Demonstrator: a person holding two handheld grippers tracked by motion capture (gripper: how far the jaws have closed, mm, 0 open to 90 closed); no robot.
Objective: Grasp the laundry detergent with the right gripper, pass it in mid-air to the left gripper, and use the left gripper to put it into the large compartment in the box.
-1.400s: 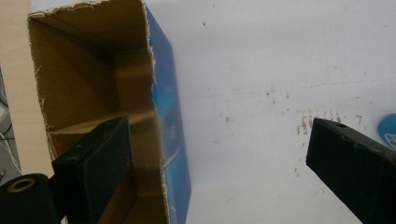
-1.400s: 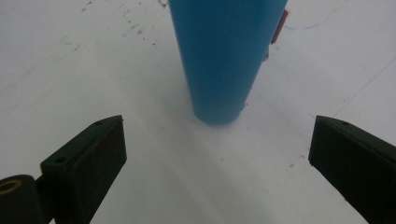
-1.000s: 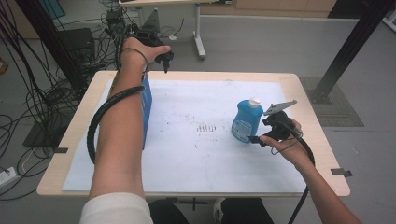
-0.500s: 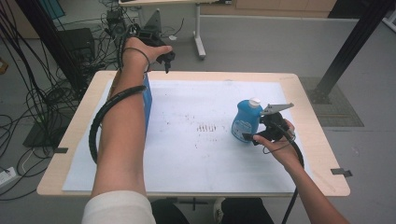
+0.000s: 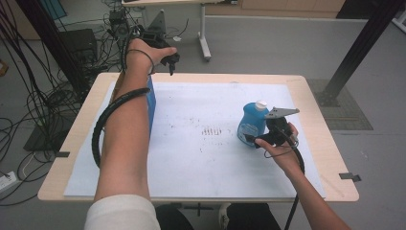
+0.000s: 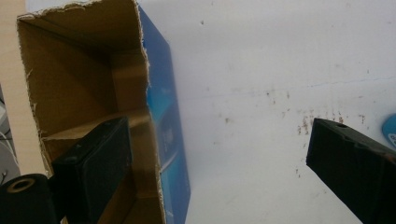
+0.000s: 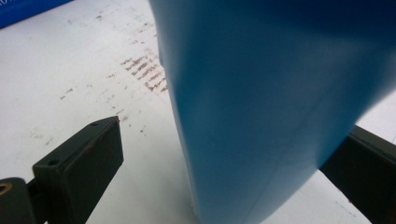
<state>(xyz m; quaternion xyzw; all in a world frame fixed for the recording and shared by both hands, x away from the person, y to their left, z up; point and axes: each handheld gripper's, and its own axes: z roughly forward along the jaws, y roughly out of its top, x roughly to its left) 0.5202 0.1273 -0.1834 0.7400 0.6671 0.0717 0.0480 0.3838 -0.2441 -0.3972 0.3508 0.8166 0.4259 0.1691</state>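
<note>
A wide stretch of white sheet (image 5: pixel 201 158) is lying bare across the middle of the tabletop (image 5: pixel 330 163), leaving open passage between the blue box (image 5: pixel 151 108) standing at the left and the blue bottle (image 5: pixel 252 122) standing upright at the right. The box is opening upward with its torn cardboard mouth unobstructed, though the person's left forearm (image 5: pixel 125 139) is stretching over that side and blocking the approach from the near edge. The right hand-held gripper (image 5: pixel 258 139) is crowding the bottle's near right side, its jaws spread either side of the bottle, while the bottle's left and far sides are staying open.
</note>
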